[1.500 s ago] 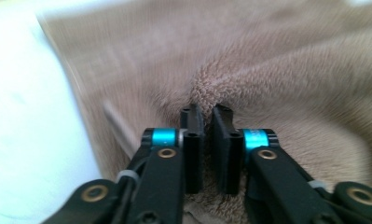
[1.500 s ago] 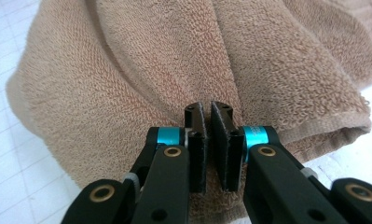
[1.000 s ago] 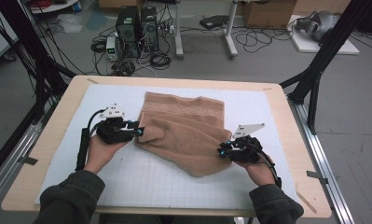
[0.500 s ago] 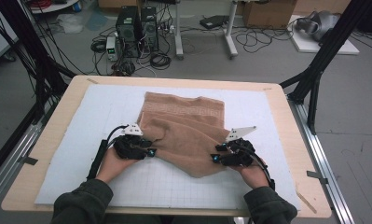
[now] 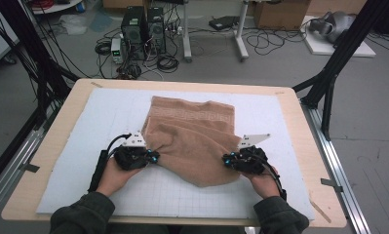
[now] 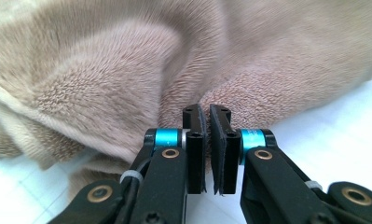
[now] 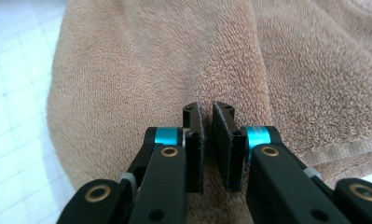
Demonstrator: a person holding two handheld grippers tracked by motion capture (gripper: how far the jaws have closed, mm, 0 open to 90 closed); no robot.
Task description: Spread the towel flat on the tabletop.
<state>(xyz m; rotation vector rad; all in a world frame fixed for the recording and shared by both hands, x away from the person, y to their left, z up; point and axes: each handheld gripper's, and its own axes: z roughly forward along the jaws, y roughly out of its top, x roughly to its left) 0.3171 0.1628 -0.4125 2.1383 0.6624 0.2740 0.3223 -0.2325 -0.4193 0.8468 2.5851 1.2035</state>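
A tan towel [image 5: 192, 131] lies rumpled in the middle of the white grid mat [image 5: 109, 117], its near corner pointing toward the person. My left gripper [image 5: 155, 157] is at the towel's near left edge. Its jaws have just been closing and now pinch a fold of towel [image 6: 104, 70] at the tips of the left gripper [image 6: 207, 109]. My right gripper [image 5: 226, 158] is at the near right edge. Its jaws have also just been closing, and the right gripper [image 7: 206, 106] nips a crease of the towel [image 7: 151, 56].
The mat lies on a wooden table [image 5: 60, 146] with black frame posts at its left and right sides. Bare mat [image 5: 148, 195] lies between the hands and the table's near edge. Computers and cables are on the floor beyond the table.
The left hand has come nearer the person and a little right, onto the towel's near left edge. Both grippers' jaws have narrowed. The right hand has barely moved.
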